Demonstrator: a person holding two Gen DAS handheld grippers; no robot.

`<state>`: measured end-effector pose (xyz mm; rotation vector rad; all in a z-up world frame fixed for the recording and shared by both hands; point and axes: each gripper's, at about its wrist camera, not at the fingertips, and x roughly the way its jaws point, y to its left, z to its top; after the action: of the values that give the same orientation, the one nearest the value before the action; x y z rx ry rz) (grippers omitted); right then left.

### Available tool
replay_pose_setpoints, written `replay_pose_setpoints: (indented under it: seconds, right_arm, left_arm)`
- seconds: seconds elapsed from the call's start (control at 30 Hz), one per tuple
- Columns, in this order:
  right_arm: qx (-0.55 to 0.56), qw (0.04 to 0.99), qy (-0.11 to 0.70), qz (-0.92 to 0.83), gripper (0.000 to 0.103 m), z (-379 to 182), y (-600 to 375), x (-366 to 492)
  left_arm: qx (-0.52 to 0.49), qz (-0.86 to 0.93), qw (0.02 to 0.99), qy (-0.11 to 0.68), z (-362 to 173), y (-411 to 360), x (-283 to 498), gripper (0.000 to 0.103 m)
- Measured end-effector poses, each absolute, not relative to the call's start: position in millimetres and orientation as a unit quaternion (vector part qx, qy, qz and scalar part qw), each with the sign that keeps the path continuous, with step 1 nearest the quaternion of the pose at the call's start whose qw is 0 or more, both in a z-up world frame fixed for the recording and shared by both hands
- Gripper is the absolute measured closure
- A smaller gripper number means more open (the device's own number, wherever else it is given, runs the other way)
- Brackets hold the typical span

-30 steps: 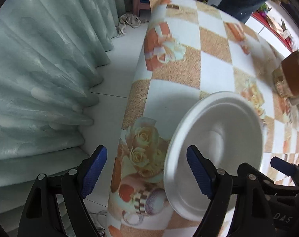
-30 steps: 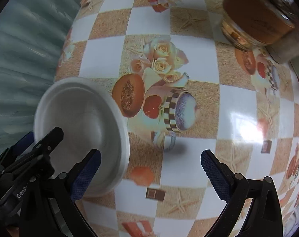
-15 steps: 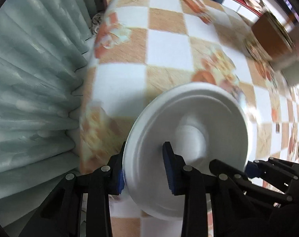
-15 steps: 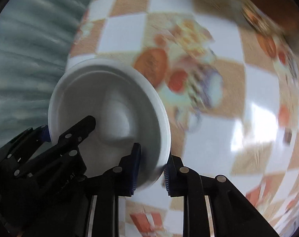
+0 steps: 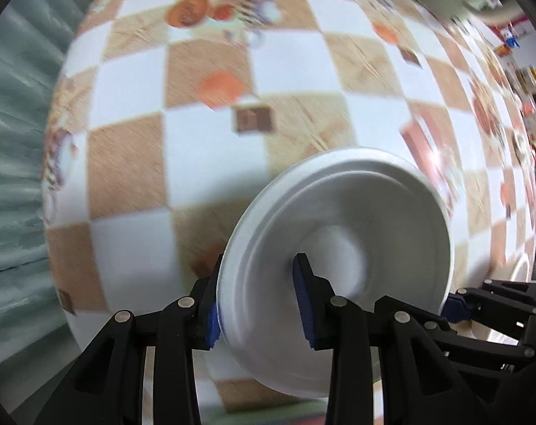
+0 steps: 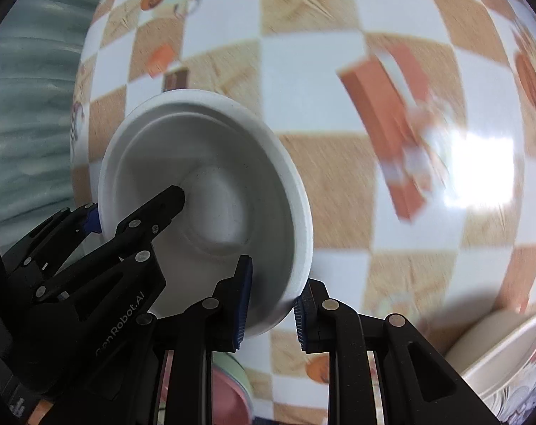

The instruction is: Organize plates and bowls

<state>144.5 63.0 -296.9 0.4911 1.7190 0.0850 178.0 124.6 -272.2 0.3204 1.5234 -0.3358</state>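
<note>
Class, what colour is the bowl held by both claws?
Plain white bowl, clearest in the right wrist view.

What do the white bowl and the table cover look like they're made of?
White bowl: likely glazed ceramic or melamine; smooth, opaque, thick rounded rim with a soft sheen. I can't tell which.
Table cover: probably vinyl or oilcloth; printed checks with a bright glare patch, so glossy and slick.

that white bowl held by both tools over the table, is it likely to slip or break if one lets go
Probably slippery: the white bowl looks smooth and glazed, and each tool, left tool and right tool, pinches only its thin rim. Likely stiff and fragile if ceramic. Held tilted above the table, it would probably swing down from one grip.
</note>
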Motion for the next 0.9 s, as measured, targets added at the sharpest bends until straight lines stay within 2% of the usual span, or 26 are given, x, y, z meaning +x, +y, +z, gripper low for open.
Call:
replay_pose_setpoints:
  seconds: [0.17,0.37,0.6,0.9]
  right_arm:
    - [0.206,0.632,0.745,0.043,0.079,-281.1,55.7,115.8]
    - [0.221,0.644,0.73,0.049,0.079,-255.7,32.5,78.5]
    - [0.232,0.665,0.706,0.075,0.077,-228.1,-8.8,55.4]
    - [0.233,0.688,0.682,0.081,0.076,-199.2,-69.3,-7.9]
  left_arm:
    - [0.156,-0.154,0.702,0.678,-260.0,100.5,138.1,0.066]
    - [0.158,-0.149,0.721,0.658,-220.6,79.1,92.8,0.066]
    - [0.146,-0.132,0.752,0.629,-179.7,66.1,73.7,0.063]
    - [0.143,-0.131,0.772,0.605,-166.0,19.8,31.9,0.061]
